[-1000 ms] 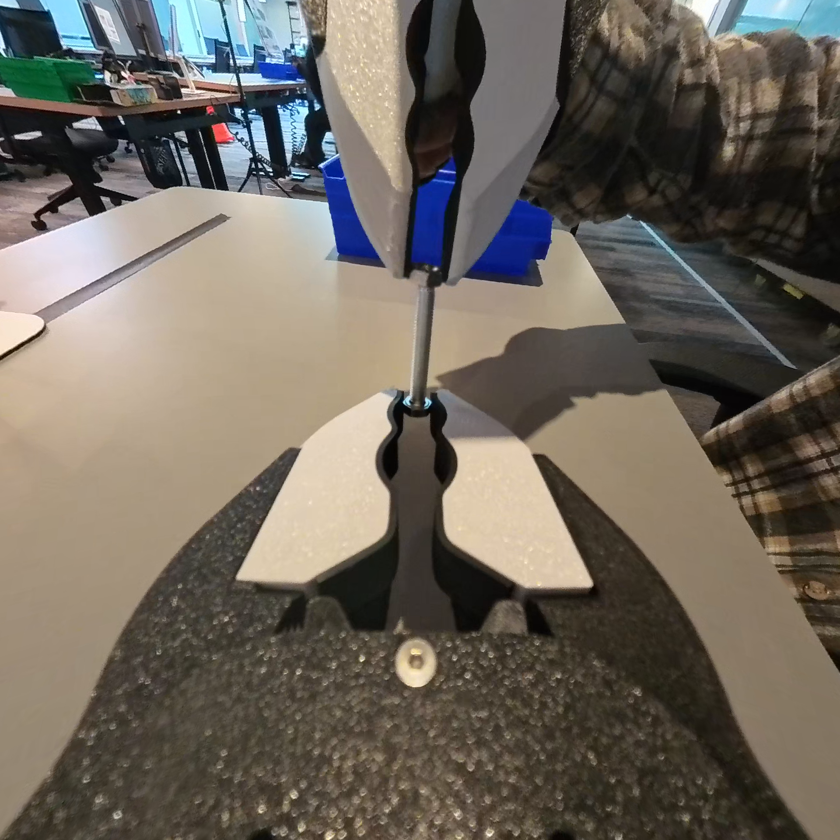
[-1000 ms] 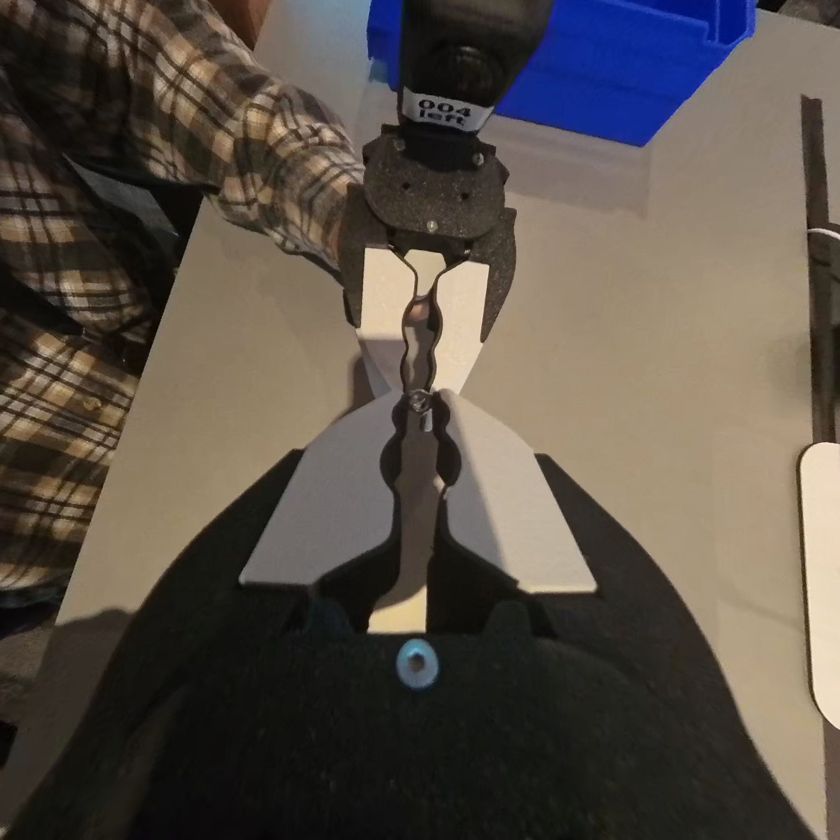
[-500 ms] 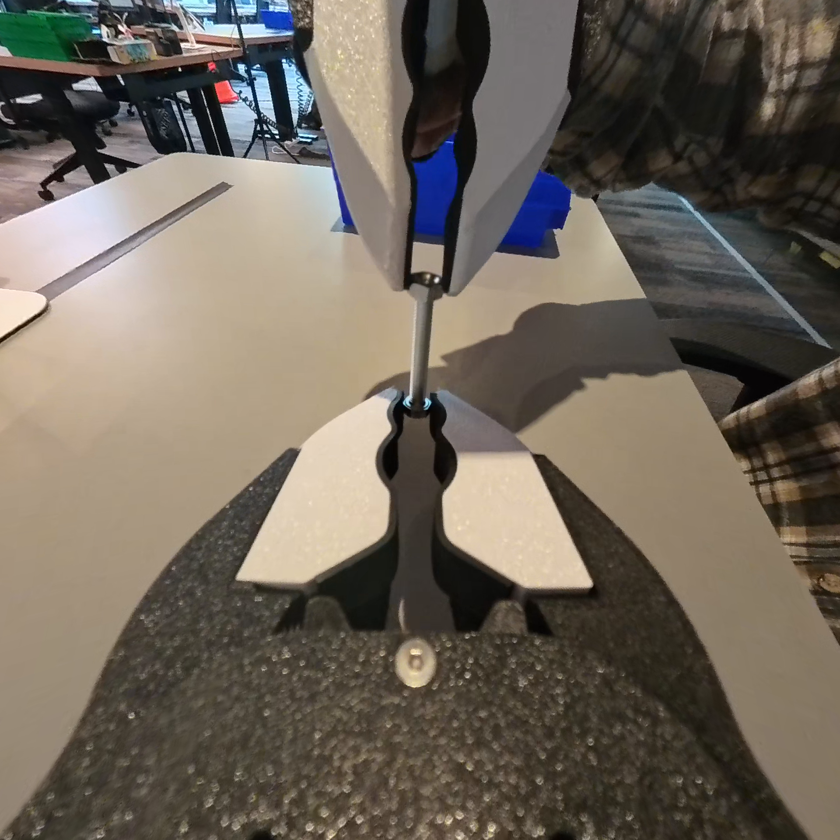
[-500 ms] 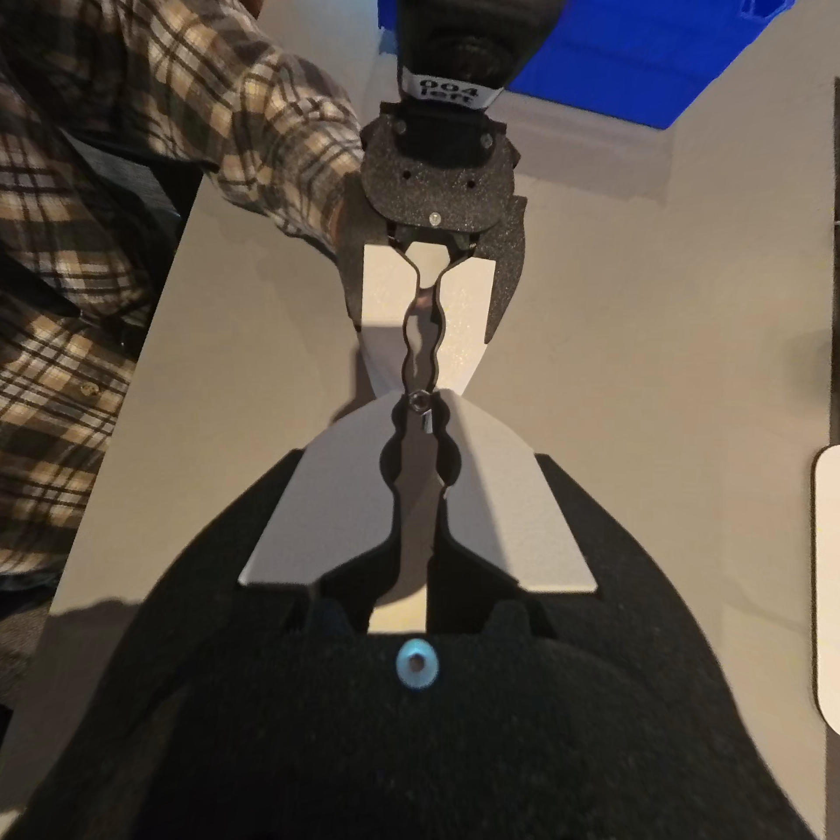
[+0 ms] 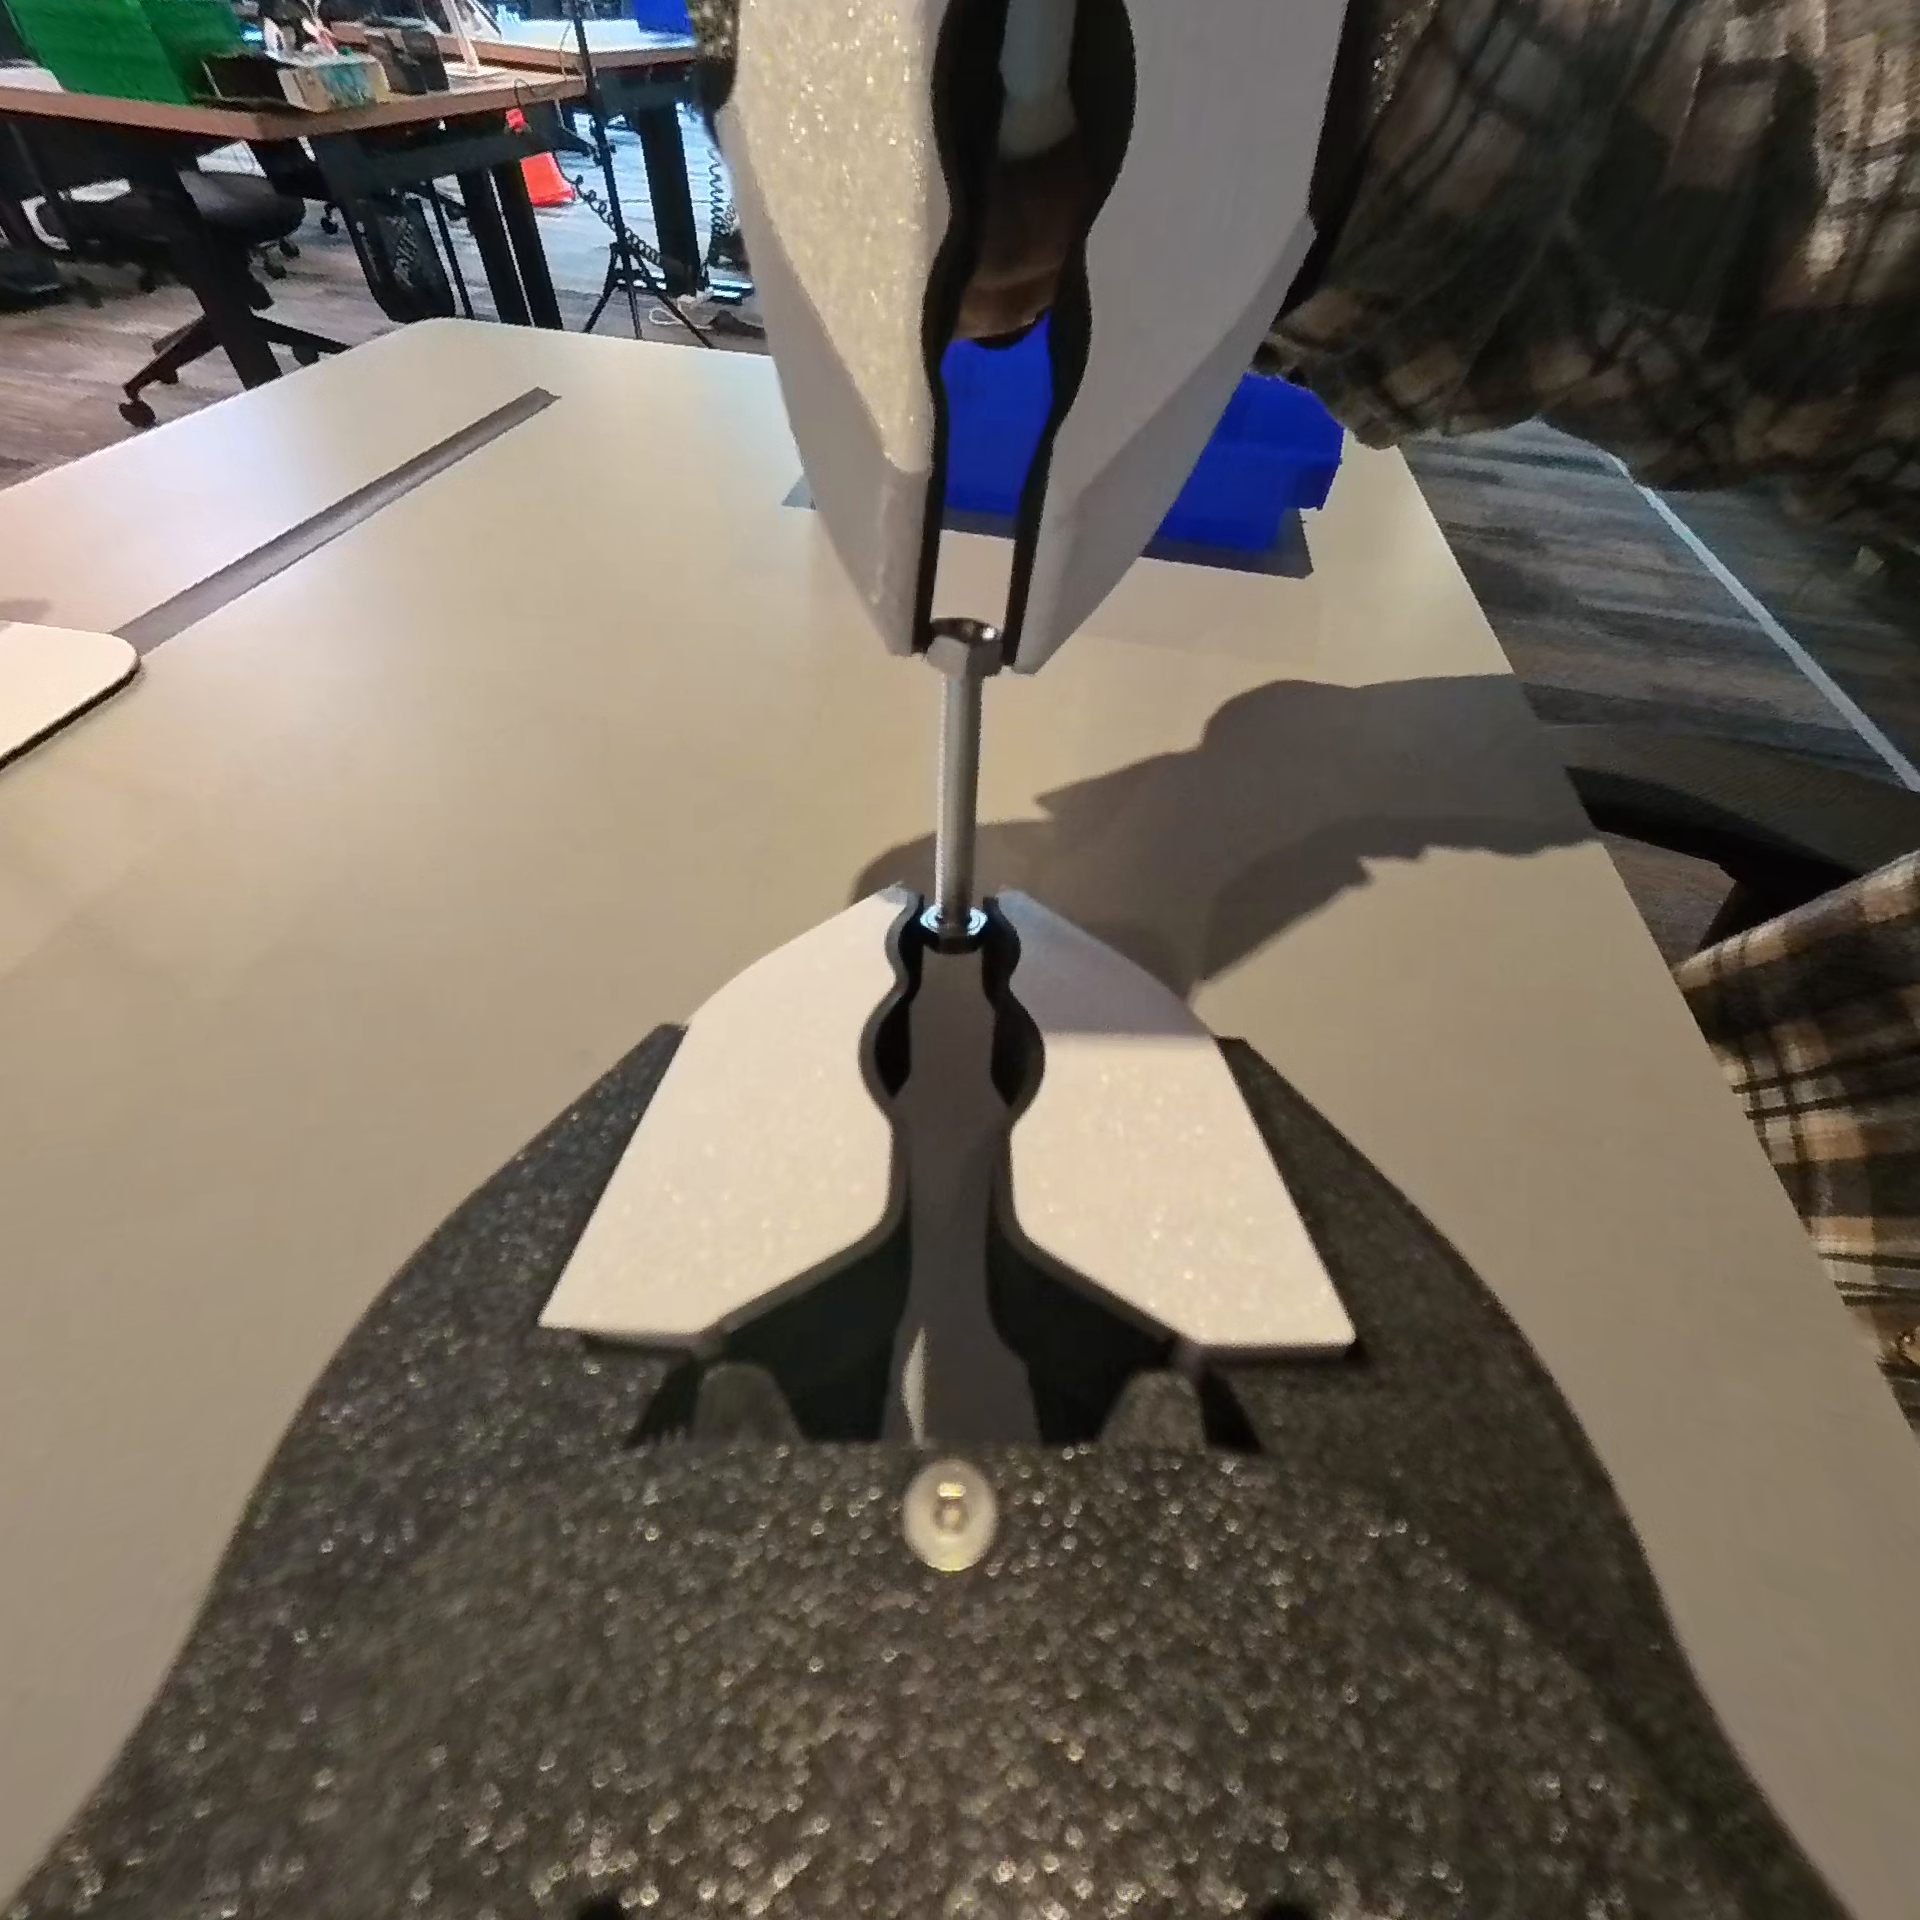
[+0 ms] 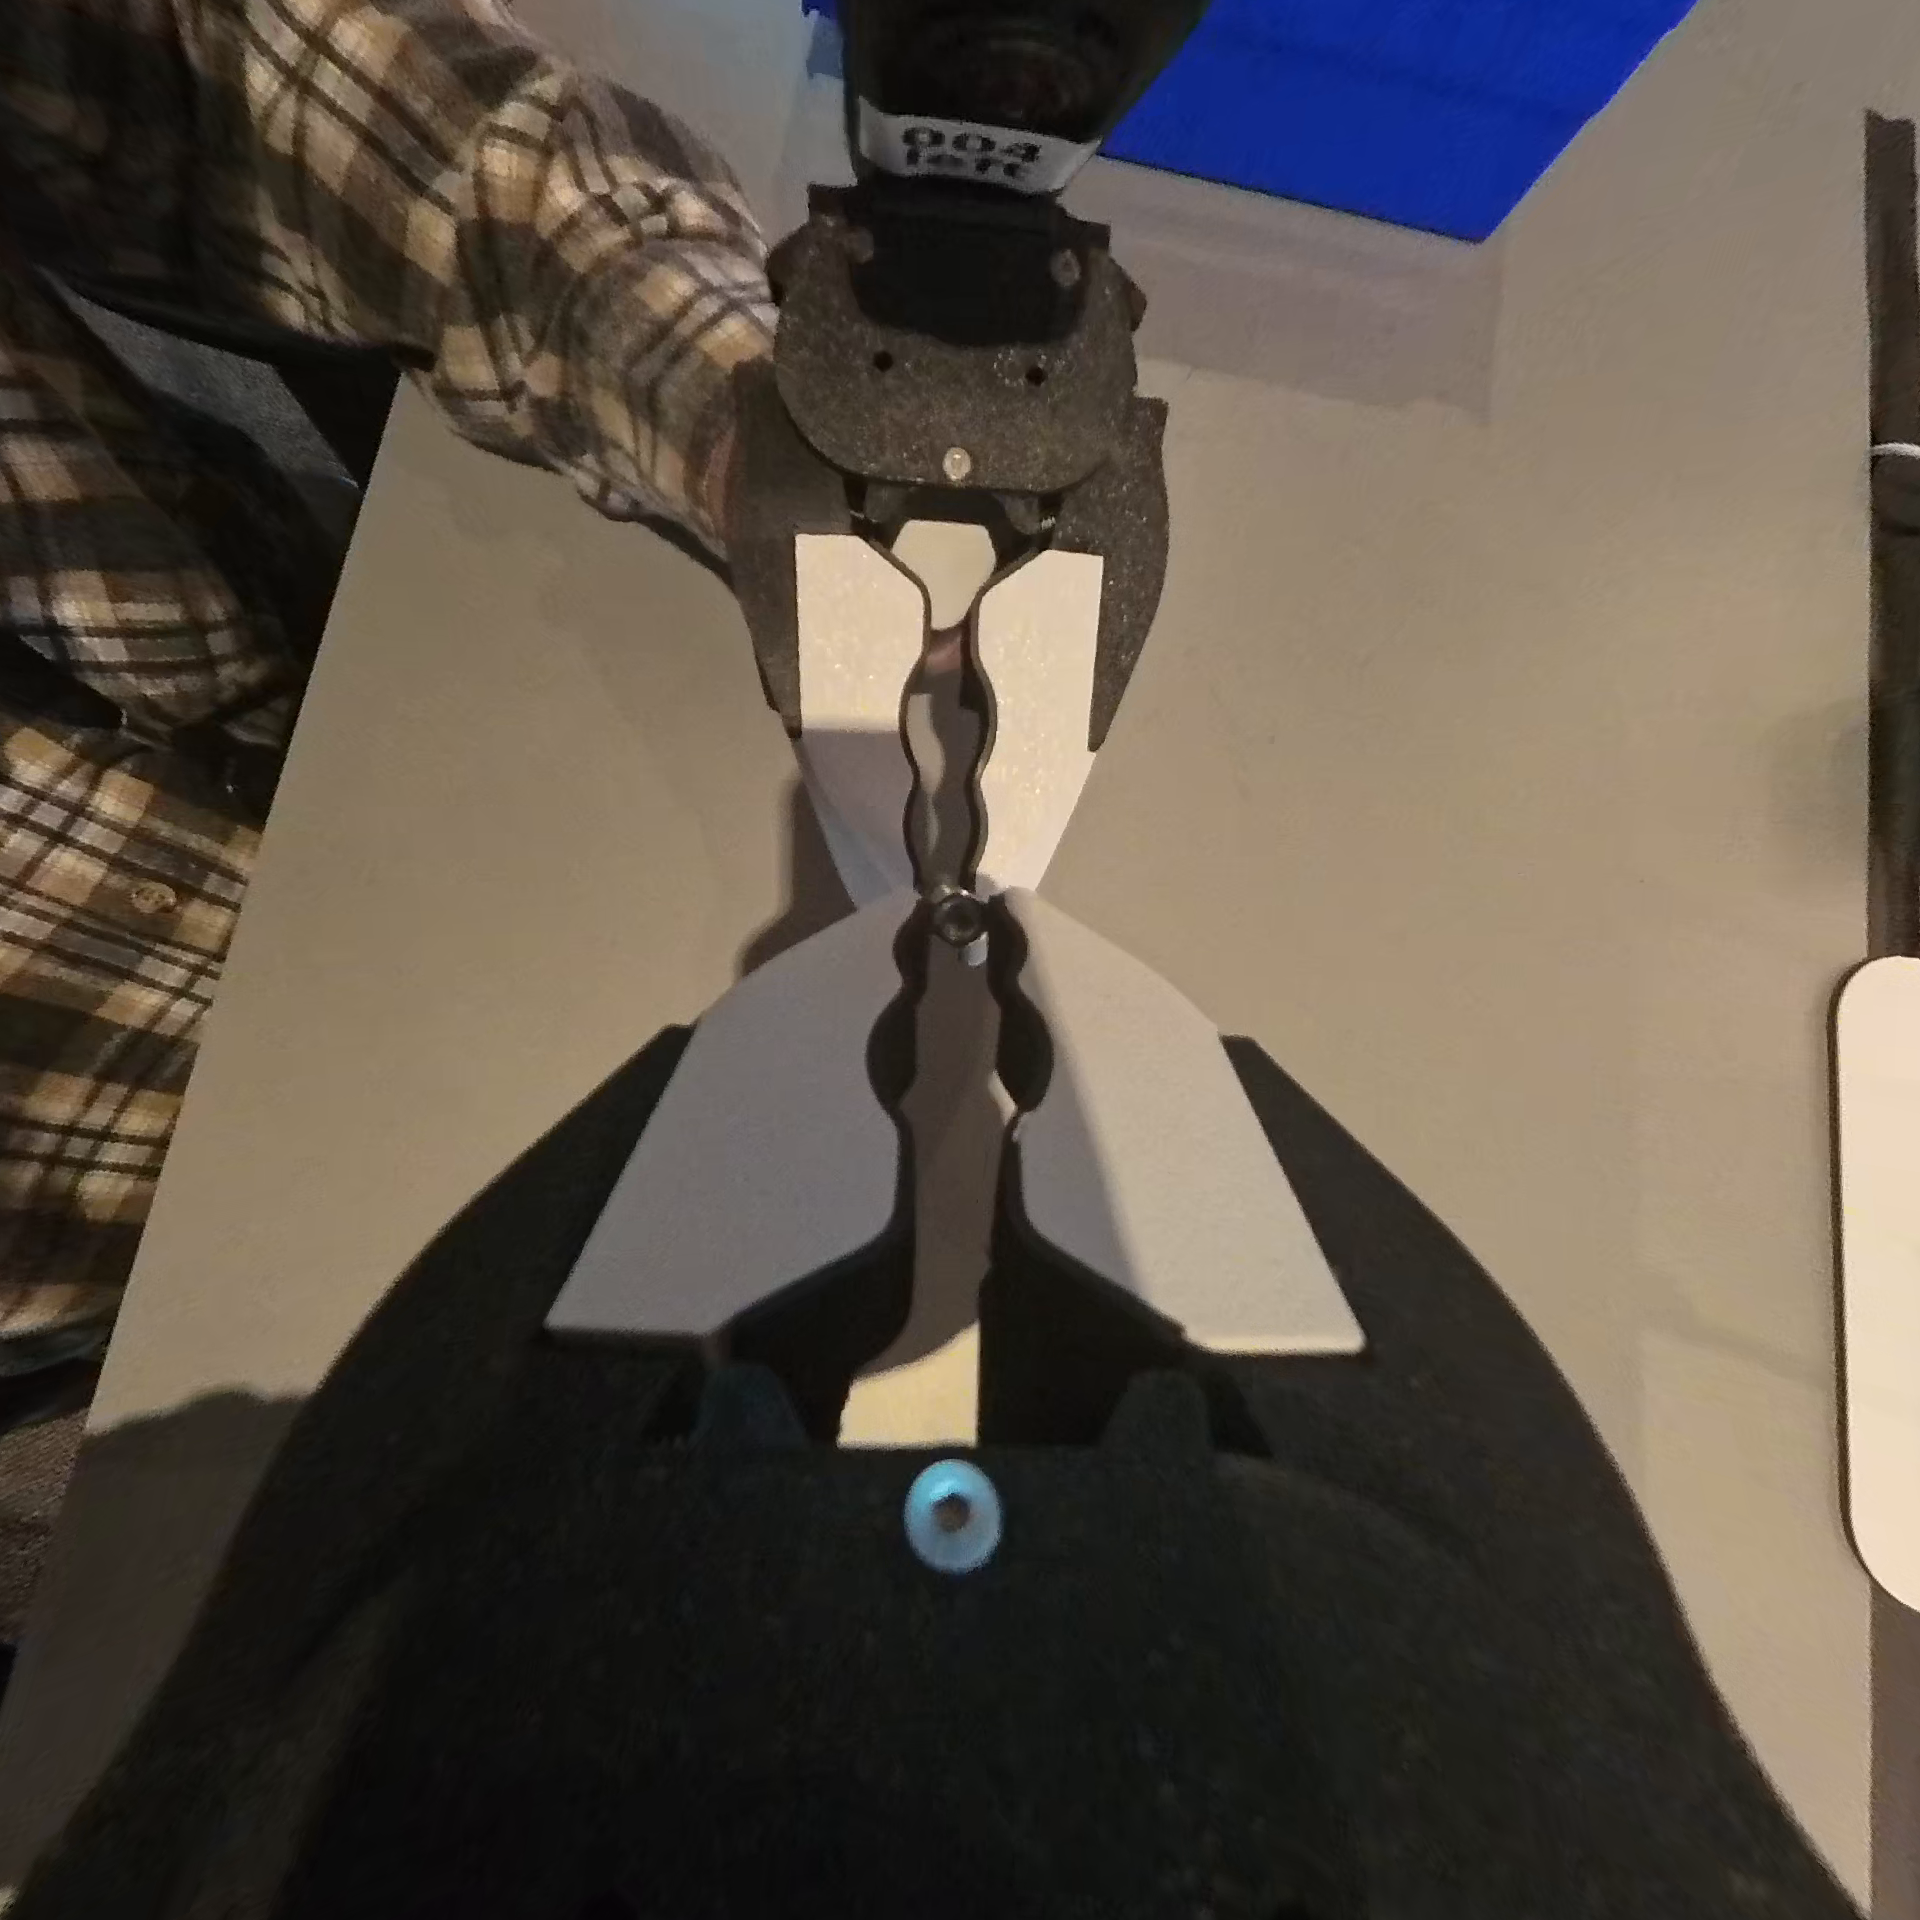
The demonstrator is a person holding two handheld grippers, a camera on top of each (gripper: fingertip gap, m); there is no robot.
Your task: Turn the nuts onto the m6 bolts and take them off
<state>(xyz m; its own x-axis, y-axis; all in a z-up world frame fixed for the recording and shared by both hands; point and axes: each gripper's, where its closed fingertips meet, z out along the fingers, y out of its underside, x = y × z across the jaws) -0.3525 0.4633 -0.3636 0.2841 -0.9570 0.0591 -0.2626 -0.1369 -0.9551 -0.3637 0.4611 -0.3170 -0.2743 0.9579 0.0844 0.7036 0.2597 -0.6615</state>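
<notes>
Blue bin [image 5: 1247,468] sits behind both tools on grey table [image 5: 416,779].

A white label [image 6: 971,156] with printed characters sits on the left tool's [image 6: 948,894] black body.

Pale grey table [image 5: 416,727]; behind it, wooden desks [image 5: 260,109], black office chair [image 5: 223,223], grey plank floor [image 5: 94,353].

The blue bin [image 5: 1257,468] is largely hidden behind the right gripper [image 5: 964,657]. In the right wrist view, the bolt [image 6: 971,948] is mostly hidden behind the nut [image 6: 954,920].
</notes>
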